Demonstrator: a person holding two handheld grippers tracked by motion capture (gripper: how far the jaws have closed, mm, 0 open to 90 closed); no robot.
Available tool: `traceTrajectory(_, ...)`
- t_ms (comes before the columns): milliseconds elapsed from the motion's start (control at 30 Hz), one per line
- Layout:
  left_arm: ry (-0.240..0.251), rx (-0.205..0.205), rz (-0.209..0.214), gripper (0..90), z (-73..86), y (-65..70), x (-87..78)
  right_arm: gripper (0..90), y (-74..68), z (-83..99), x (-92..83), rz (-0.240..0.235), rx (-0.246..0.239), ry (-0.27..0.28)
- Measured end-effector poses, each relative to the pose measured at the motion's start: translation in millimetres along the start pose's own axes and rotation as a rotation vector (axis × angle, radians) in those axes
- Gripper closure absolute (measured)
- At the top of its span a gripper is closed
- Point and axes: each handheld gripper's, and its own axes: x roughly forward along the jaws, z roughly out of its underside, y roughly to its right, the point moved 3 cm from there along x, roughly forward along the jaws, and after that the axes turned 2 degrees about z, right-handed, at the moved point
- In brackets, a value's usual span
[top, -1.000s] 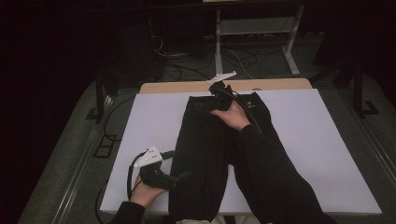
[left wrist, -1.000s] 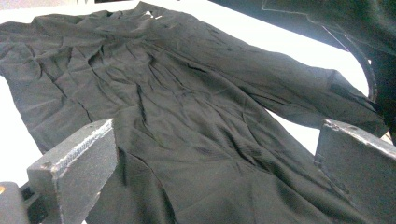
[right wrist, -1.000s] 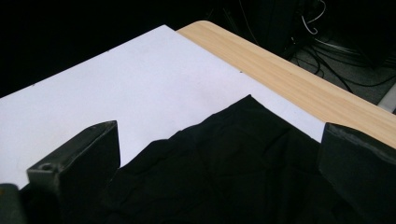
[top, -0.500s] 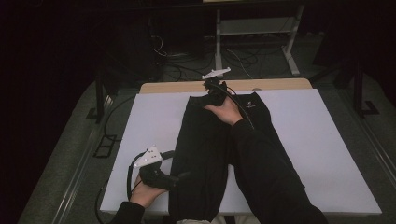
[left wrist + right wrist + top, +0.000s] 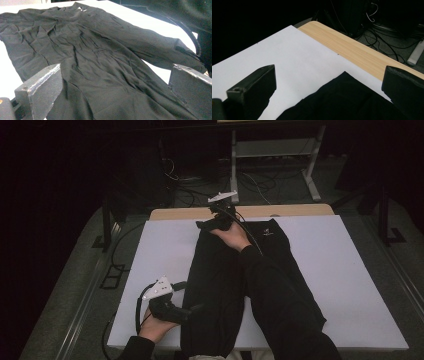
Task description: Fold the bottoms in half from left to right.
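A black garment [image 5: 220,285] lies lengthwise down the middle of the white-covered table [image 5: 340,270], with a small white logo near its far end. My left gripper [image 5: 189,296] sits at the garment's near left edge, open. In the left gripper view its jaws [image 5: 115,95] stand wide apart over wrinkled black cloth [image 5: 100,62]. My right gripper [image 5: 211,222] is stretched out to the garment's far left corner, also open. In the right gripper view the jaws [image 5: 329,92] straddle that corner [image 5: 342,100] without closing on it.
A bare wooden strip [image 5: 300,210] of the table runs along the far edge, also seen as a wooden strip [image 5: 352,47] in the right gripper view. Cables and a metal frame [image 5: 270,155] lie on the dark floor beyond. White surface flanks the garment on both sides.
My right gripper has moved farther away and leftward, from the garment's far middle to its far left corner. The left gripper has stayed in place.
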Motion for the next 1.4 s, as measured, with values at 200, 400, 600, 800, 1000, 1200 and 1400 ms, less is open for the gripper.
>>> traceTrajectory(200,0.0,0.001,0.002,0.0,-0.1,0.0,-0.1,0.0,-3.6,-2.2,10.4,0.007,-0.001,0.003)
traceTrajectory(400,0.002,0.002,0.003,0.0,-0.1,0.1,-0.4,0.0,-9.2,-1.1,19.8,0.002,0.017,0.017)
traceTrajectory(600,0.002,0.002,0.003,0.0,-0.3,0.3,-0.3,0.0,-11.6,5.0,32.0,0.012,0.025,0.007)
traceTrajectory(800,0.001,0.004,0.005,0.0,-0.3,0.0,-0.3,0.0,-10.2,15.3,45.6,0.02,0.033,-0.021)
traceTrajectory(1000,-0.001,0.005,0.007,0.0,-0.3,-0.3,-0.1,2.9,-9.3,26.0,57.9,0.059,0.027,-0.059)
traceTrajectory(1200,0.0,0.006,0.01,0.0,-0.6,0.1,0.0,9.2,-7.3,31.0,65.8,0.099,0.024,-0.076)
traceTrajectory(1400,0.0,0.007,0.011,0.0,-0.6,-0.3,-0.2,13.3,-5.4,35.7,72.8,0.103,0.02,-0.106)
